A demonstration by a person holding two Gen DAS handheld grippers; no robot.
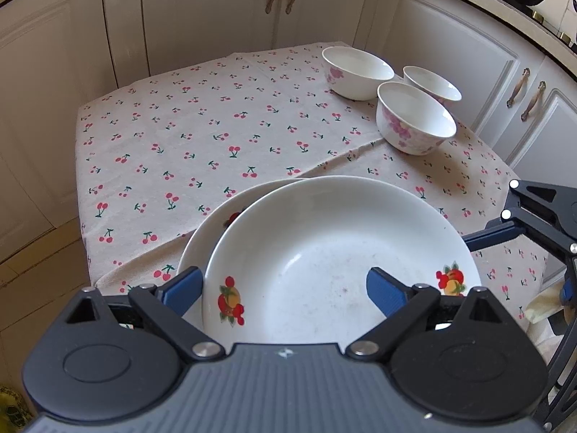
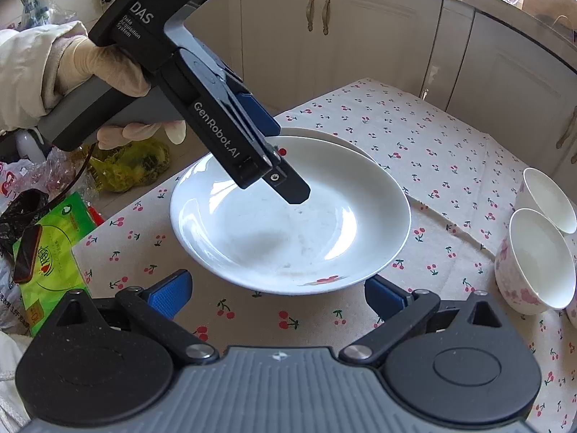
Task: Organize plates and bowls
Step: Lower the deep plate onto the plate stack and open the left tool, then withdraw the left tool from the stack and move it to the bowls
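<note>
A white deep plate with fruit prints lies off-centre on a second plate at the table's near end. My left gripper is open wide. Its left finger is outside the upper plate's rim and its right finger hangs over the inside, neither pressing. From the right wrist view, the left gripper is held by a gloved hand above the plate. My right gripper is open at the plate's near rim. Three white bowls with pink flowers stand at the far right.
A cherry-print cloth covers the small table. White cabinets close in behind and to the right. Off the table's left side lie a green packet and crumpled bags. One blue finger of my right gripper reaches the plate's right rim.
</note>
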